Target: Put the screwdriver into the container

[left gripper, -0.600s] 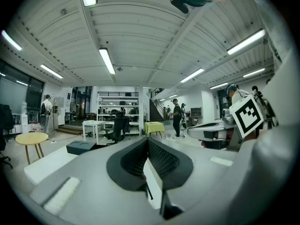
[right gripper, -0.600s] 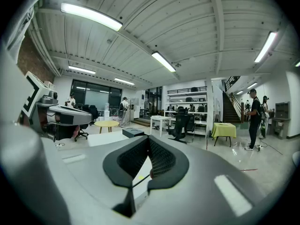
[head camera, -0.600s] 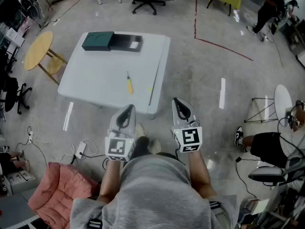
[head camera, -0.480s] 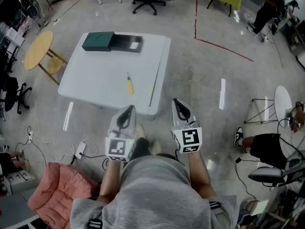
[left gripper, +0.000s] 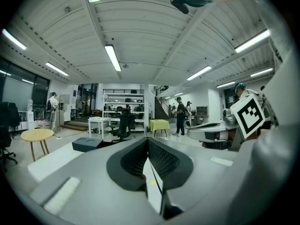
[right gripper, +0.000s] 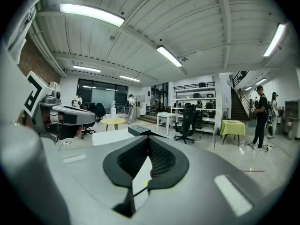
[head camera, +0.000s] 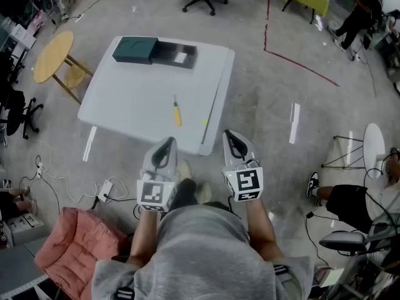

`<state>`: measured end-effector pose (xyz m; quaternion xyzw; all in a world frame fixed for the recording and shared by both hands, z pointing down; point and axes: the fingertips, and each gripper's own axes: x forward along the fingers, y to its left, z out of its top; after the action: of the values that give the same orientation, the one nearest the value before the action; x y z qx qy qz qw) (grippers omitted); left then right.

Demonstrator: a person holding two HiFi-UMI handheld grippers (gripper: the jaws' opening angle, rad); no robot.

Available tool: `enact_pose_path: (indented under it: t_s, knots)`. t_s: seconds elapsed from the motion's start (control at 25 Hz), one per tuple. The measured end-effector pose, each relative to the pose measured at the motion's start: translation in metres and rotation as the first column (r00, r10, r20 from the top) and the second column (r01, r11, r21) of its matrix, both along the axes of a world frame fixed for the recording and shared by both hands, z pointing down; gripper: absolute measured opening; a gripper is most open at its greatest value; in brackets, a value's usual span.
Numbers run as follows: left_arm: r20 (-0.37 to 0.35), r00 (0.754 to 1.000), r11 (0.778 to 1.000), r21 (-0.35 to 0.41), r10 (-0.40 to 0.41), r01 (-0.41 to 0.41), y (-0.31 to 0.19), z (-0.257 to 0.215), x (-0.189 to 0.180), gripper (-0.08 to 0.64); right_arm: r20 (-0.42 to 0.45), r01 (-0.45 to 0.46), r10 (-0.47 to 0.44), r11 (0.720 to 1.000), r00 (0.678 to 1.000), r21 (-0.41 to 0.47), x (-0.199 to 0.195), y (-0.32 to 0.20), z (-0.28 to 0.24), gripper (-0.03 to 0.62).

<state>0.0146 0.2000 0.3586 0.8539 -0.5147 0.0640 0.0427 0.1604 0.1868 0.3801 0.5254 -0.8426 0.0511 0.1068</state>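
Observation:
A screwdriver (head camera: 177,112) with a yellow handle lies on the white table (head camera: 125,99), near its front edge. The container (head camera: 178,55) is an open black box at the table's far side, with its dark green lid (head camera: 135,50) beside it on the left. Both grippers hover over the floor in front of the table, short of its edge. My left gripper (head camera: 167,144) is shut and empty, its pads meeting in the left gripper view (left gripper: 148,143). My right gripper (head camera: 232,136) is also shut with nothing held (right gripper: 149,142). The container (right gripper: 140,131) shows low and far ahead.
A round wooden stool (head camera: 53,57) stands left of the table. A pink cushioned seat (head camera: 72,249) and a power strip (head camera: 104,192) with cables lie on the floor at my left. A seated person (head camera: 350,195) and a small white table (head camera: 372,134) are to the right.
The head view has shifted a little, so the table sits slightly lower and further right in it. Both grippers keep the same pose and stay shut.

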Motion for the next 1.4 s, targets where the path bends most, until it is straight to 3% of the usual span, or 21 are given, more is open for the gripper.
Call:
enact_pose_path:
  t_s: [0.44,0.8,1.4]
  knots:
    - [0.001,0.998,0.996,-0.069,-0.063,0.063,-0.06,0.024,-0.05,0.012,0.014,0.098,-0.098,0.992,0.995,-0.081,-0.065,-0.074,0.024,0.003]
    - [-0.001,0.996,0.984,-0.155,-0.09,0.089,-0.106,0.064,-0.101,0.011,-0.01,0.159,-0.164,0.969,0.986,-0.191,-0.133,-0.121,0.067,0.003]
    - [-0.014,1.0,0.945,-0.326,0.013,-0.017,-0.163,0.155,-0.121,0.012,-0.026,0.084,-0.107,0.891,0.994,-0.445,-0.164,-0.166,0.186,0.003]
